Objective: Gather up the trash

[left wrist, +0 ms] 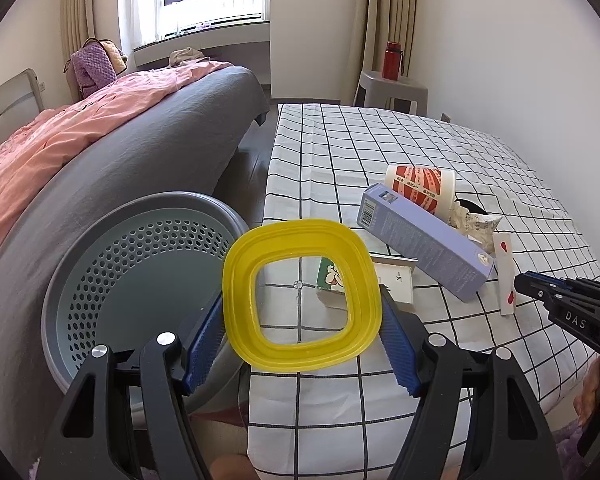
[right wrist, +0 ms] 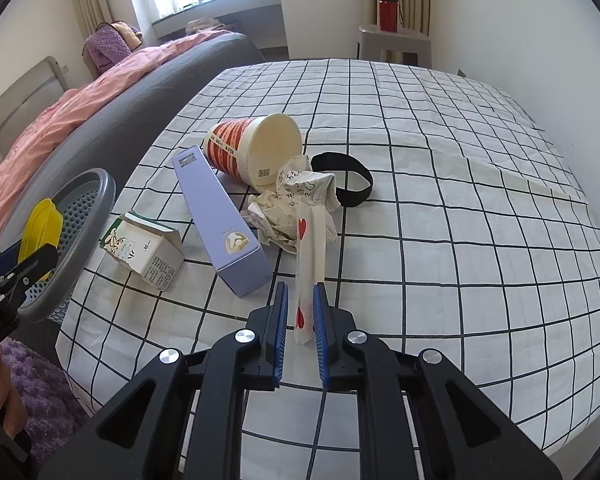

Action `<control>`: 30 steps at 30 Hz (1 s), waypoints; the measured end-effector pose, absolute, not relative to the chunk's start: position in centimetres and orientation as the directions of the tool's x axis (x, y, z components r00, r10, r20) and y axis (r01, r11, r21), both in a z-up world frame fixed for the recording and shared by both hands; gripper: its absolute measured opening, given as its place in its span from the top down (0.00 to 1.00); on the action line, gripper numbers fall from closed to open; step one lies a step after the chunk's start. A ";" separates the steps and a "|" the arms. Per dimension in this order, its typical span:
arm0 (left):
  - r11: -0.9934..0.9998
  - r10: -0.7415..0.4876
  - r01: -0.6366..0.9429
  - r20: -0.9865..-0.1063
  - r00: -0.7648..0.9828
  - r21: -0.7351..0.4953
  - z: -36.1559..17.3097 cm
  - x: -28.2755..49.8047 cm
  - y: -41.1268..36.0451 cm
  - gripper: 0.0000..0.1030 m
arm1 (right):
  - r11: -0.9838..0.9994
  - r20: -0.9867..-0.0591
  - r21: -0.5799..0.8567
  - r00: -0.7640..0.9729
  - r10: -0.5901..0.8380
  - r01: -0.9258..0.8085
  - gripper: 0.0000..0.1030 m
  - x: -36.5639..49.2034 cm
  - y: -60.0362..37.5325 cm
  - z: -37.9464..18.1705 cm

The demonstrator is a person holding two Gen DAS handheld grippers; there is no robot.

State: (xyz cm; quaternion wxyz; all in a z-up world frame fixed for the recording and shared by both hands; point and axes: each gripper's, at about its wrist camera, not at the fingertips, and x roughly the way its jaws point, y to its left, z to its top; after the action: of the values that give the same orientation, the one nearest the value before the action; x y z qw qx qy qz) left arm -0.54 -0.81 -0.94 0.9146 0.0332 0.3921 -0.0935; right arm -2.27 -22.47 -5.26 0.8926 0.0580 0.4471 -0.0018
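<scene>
Checked cloth (right wrist: pixel 420 200) (white) — grey bed (left wrist: pixel 148 152) beside.

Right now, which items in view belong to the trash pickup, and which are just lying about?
Job:
- yellow lid, held by left gripper
- heart-print wrapper, held by right gripper
- grey bin
- purple box
- paper cup
- crumpled paper
- carton

Lying about:
- red bottle
- pink blanket
- black strap, unclear
</scene>
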 end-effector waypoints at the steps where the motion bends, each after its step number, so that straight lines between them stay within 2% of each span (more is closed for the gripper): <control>1: 0.980 -0.145 0.198 -0.723 0.675 -0.013 -0.9 -0.6 -0.8 0.33 | 0.993 -0.796 0.103 0.603 0.048 0.058 0.85 -2.2 -22.5 -5.3; 4: 0.979 -0.150 0.201 -0.721 0.676 -0.015 -0.9 -0.5 -0.8 0.33 | 0.994 -0.799 0.096 0.600 0.042 0.058 0.81 -1.8 -22.4 -5.5; 5: 0.979 -0.151 0.202 -0.721 0.676 -0.016 -0.8 -0.5 -0.9 0.33 | 0.994 -0.801 0.088 0.598 0.034 0.061 0.68 -1.7 -22.3 -5.6; 7: 0.979 -0.154 0.202 -0.721 0.676 -0.020 -0.8 -0.5 -0.8 0.33 | 0.994 -0.796 0.086 0.605 0.028 0.067 0.51 -1.5 -22.4 -5.7; 11: 0.979 -0.156 0.200 -0.723 0.673 -0.024 -0.9 -0.4 -0.7 0.33 | 0.995 -0.803 0.069 0.596 0.012 0.074 0.51 -0.7 -22.2 -6.2; 13: 0.980 -0.155 0.199 -0.724 0.672 -0.025 -1.0 -0.3 -0.6 0.33 | 0.995 -0.813 0.063 0.582 0.008 0.074 0.53 -0.2 -22.1 -6.7; 15: 0.980 -0.155 0.198 -0.724 0.672 -0.026 -1.0 -0.3 -0.5 0.33 | 0.996 -0.823 0.056 0.568 0.005 0.072 0.62 0.3 -22.0 -7.2; 17: 0.980 -0.153 0.195 -0.723 0.673 -0.026 -1.0 -0.3 -0.3 0.33 | 0.996 -0.832 0.052 0.554 0.003 0.072 0.84 0.5 -21.9 -7.7; 18: 0.981 -0.153 0.193 -0.723 0.674 -0.027 -1.0 -0.3 -0.2 0.33 | 0.996 -0.835 0.054 0.551 0.004 0.075 0.86 0.5 -22.0 -7.8; 25: 0.984 -0.152 0.175 -0.719 0.678 -0.043 -0.3 -0.5 1.2 0.33 | 0.993 -0.810 0.082 0.586 0.014 0.089 0.87 -1.3 -22.0 -5.9; 30: 0.989 -0.138 0.133 -0.717 0.684 -0.063 0.8 0.2 3.6 0.33 | 0.992 -0.774 0.125 0.628 0.081 0.027 0.87 -2.0 -19.6 -3.3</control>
State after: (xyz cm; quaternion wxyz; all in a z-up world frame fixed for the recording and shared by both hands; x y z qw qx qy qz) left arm 0.19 3.65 0.83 0.9175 -0.0030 0.3909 -0.0737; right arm -1.98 -19.56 -3.27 0.9001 0.0624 0.4310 0.0150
